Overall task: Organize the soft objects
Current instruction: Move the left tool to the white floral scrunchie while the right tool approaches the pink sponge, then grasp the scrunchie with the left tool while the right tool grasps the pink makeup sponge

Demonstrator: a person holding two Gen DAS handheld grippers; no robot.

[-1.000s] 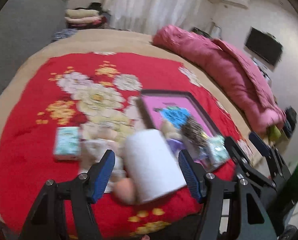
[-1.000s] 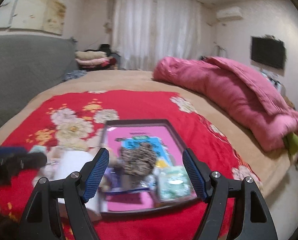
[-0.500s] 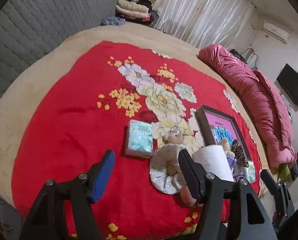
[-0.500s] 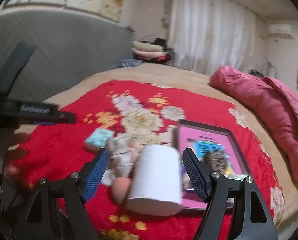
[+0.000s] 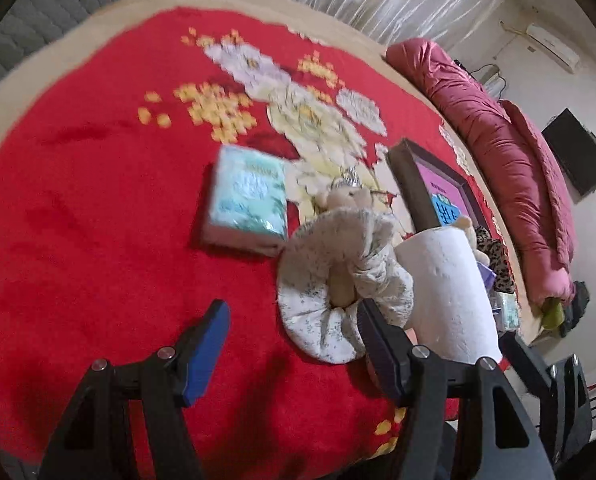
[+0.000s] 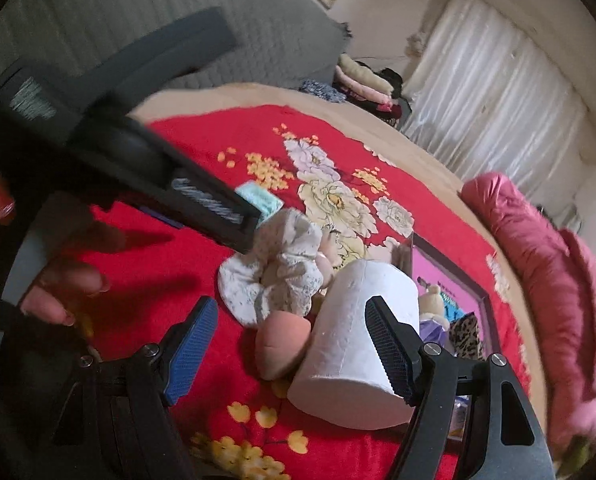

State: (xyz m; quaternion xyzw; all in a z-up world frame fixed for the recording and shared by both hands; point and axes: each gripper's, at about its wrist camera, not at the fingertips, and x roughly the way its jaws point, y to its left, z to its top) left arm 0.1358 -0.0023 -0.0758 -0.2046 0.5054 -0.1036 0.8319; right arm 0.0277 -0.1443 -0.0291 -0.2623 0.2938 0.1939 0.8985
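A doll in a white floral dress point(image 5: 337, 276) lies on the red flowered blanket point(image 5: 98, 200), with a teal tissue pack point(image 5: 250, 200) to its left and a white paper roll point(image 5: 449, 288) to its right. My left gripper point(image 5: 294, 344) is open and empty, just in front of the doll. In the right wrist view my right gripper point(image 6: 294, 348) is open and empty, near the doll point(image 6: 278, 272), a pink mushroom-shaped toy point(image 6: 282, 344) and the roll point(image 6: 361, 344). The left gripper's body point(image 6: 138, 168) crosses that view at upper left.
A dark-framed pink tray point(image 5: 437, 188) holds several soft items right of the roll; it also shows in the right wrist view point(image 6: 453, 280). A rolled pink quilt point(image 5: 509, 168) lies along the bed's right side. A grey padded headboard point(image 6: 138, 32) stands at the far side.
Both grippers have swung left, away from the tray, and come closer to the doll and roll. The left gripper now looms large in the right wrist view. Both stay open.
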